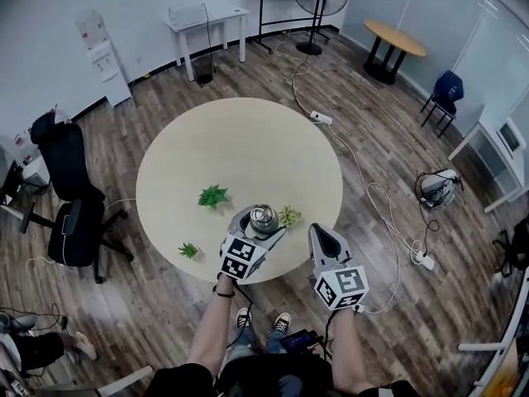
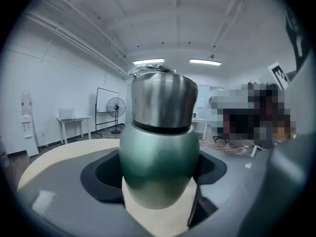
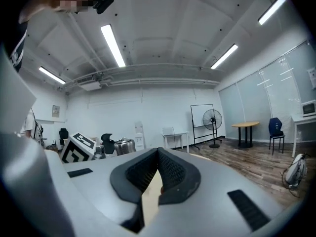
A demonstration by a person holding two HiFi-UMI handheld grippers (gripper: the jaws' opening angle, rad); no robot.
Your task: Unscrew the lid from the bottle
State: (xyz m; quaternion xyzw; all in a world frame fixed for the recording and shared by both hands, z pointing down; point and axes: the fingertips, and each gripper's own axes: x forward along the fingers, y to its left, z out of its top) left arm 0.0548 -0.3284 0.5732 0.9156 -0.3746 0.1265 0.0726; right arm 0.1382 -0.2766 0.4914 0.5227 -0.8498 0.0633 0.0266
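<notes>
Overhead, left gripper clamps the bottle; its view reveals green body; right gripper pinched together.

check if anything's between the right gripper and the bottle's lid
Nothing visible does. In the right gripper view the lid shows unobstructed, left of the shut right gripper, on the bottle gripped by the left gripper.

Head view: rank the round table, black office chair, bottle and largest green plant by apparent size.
1. round table
2. black office chair
3. bottle and largest green plant look alike; the bottle is nearer the camera, so no ranking.
</notes>
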